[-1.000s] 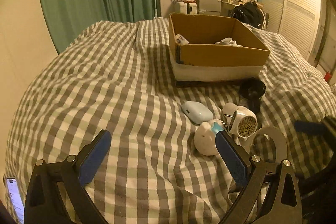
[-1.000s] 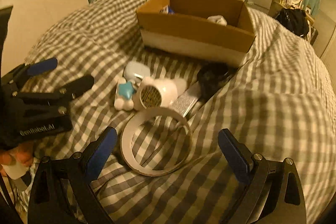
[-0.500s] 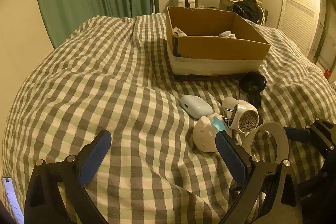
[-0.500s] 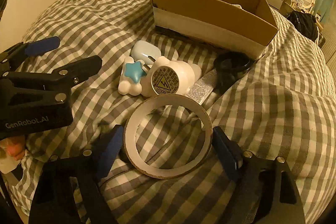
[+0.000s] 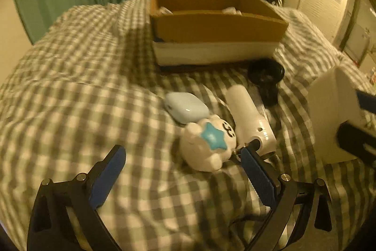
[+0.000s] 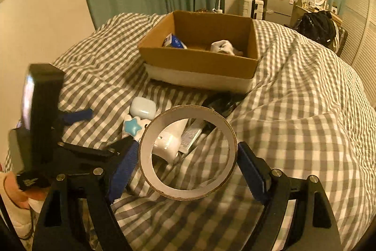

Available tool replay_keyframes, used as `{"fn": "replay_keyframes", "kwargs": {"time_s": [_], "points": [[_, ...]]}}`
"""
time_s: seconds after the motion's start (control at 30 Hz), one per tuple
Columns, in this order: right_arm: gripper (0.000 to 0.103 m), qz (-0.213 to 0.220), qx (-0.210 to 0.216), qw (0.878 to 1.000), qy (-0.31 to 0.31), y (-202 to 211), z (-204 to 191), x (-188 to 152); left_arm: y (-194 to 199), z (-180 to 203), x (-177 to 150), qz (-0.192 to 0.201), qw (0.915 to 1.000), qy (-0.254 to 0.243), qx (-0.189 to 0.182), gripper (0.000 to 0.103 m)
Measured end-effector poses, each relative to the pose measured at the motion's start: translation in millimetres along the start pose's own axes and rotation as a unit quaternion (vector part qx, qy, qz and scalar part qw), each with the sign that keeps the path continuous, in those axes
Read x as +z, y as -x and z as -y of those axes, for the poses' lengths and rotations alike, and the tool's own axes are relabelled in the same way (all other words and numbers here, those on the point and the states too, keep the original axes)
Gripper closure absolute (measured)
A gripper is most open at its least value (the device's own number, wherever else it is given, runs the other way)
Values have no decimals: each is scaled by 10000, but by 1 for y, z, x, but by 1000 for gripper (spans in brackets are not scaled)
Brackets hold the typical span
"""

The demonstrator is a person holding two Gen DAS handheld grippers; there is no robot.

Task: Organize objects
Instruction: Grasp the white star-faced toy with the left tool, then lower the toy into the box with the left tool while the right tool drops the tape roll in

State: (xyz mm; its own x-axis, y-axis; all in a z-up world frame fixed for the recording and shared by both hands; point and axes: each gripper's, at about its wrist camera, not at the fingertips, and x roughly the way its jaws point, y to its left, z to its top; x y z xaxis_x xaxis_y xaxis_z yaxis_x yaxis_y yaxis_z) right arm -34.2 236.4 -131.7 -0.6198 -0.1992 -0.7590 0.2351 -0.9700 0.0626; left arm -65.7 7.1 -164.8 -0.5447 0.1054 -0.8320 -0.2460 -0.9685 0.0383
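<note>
Ahead of the right gripper [image 6: 186,154], the cardboard box [image 6: 199,62] holds a blue-white packet [image 6: 174,41] and white cloth [image 6: 224,46]. It clamps the tape ring [image 6: 188,153], hole facing the camera. The left gripper [image 5: 182,162] gapes, holding nothing.

Dim warm-yellow light – left view motion-blurred, fisheye edges bent w/ dark vignette.

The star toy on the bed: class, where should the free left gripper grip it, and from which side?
Take the star toy across its rounded white body, coming from above with the left gripper. It lies with its blue star up, its flanks free toward the earbud case and white charger.
</note>
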Motion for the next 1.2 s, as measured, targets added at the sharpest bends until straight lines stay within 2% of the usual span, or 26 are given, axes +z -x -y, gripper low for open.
{"fn": "replay_keyframes", "kwargs": {"time_s": [0.07,0.2,0.3,0.47,0.97,1.2], "points": [[20,26,3,10000,-65,2,5,-1,-9,7,3,-104,9999,-113,53,8],[20,17,90,9997,-208,-2,14,-3,-19,15,7,-237,9989,-234,-332,29],[20,3,151,9995,-272,-5,17,-5,-31,22,8,-414,9979,-378,-328,39],[20,21,188,9994,-305,-5,19,-8,-27,27,4,-342,9977,-513,-290,40],[20,83,149,9992,-364,4,13,-6,30,18,-6,-37,9986,-236,-467,40],[20,361,131,9991,-190,32,4,12,68,1,14,366,9980,-79,-519,40]]}}
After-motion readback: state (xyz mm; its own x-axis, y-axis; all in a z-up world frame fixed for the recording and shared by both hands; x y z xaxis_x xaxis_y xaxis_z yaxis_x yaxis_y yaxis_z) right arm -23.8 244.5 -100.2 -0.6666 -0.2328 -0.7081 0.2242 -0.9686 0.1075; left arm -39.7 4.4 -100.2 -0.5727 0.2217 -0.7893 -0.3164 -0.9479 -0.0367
